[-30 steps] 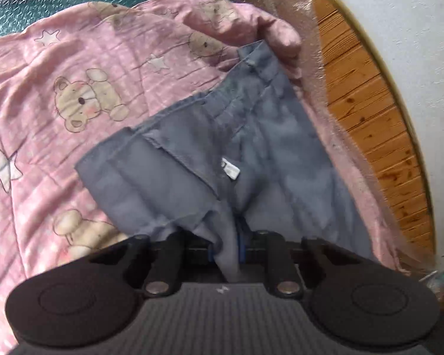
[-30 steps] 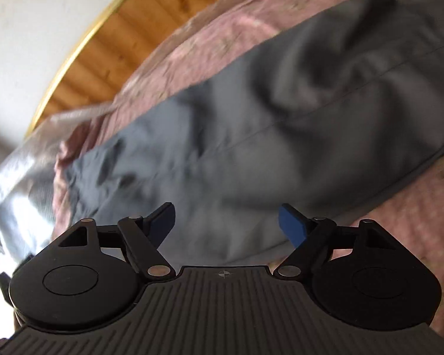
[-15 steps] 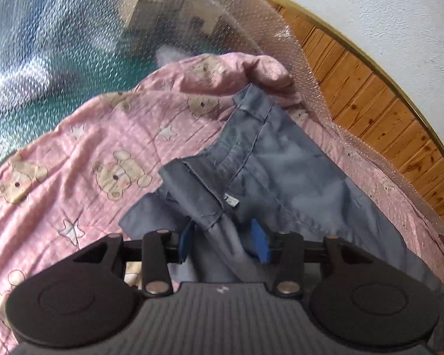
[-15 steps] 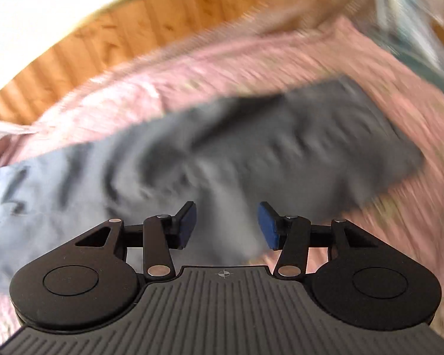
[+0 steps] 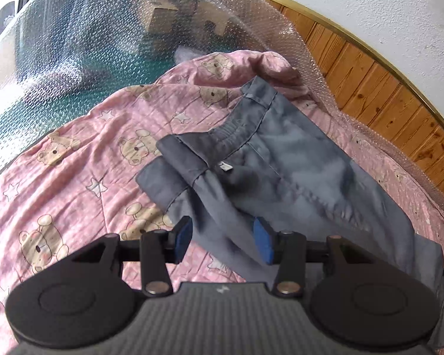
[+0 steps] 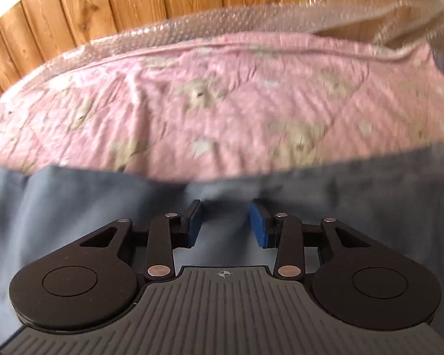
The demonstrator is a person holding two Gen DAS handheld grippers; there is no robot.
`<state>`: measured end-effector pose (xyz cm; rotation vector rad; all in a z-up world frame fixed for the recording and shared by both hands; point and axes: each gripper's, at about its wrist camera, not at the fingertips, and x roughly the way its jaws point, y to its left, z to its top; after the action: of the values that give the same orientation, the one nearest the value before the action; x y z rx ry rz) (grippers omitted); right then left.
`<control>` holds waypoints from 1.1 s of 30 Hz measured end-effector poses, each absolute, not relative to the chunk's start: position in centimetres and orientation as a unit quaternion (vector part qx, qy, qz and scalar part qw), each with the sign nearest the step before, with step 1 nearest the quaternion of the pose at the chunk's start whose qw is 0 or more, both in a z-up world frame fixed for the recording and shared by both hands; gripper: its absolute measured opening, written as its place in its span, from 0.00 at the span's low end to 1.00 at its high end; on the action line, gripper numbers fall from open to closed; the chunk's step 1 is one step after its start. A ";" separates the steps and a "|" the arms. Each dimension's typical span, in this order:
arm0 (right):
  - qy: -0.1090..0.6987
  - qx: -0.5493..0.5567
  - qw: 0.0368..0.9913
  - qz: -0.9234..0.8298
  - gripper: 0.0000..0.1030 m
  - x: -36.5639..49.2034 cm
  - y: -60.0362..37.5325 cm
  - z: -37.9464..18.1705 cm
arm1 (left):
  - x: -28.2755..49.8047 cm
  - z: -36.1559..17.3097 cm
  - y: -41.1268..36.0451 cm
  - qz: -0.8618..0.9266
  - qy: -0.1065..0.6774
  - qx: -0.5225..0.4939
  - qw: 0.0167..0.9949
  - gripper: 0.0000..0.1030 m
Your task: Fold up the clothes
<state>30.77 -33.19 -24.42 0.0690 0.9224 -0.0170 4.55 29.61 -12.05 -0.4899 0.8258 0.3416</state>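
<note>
while unreadable, white label [image 5: 225, 166], grey trousers [image 5: 296, 159]

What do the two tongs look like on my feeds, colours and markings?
Both match: the left tongs and right tongs have black linkage arms with silver pivot pins, round black side discs, blue pads and a ribbed grey body with a small white mark. No cables or sleeves visible.

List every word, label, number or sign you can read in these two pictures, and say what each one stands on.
No text can be read.
Small white tag inside the waistband of the grey trousers: too small to read.
Left gripper body: a small pale mark, not lettering.
Right gripper body: a small crosshair sign, no words.
Pink blanket: bears and stars only, no lettering.
</note>
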 end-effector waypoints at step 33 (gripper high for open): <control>0.360 0.202 0.901 -0.133 0.67 10.9 -55.4 -24.1 | 12.1 -19.4 24.8 0.196 0.484 -0.205 0.828 0.33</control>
<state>10.86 -55.41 -24.13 0.4175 0.7457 -0.2754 12.14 24.78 -19.42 -0.4363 1.0267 0.4157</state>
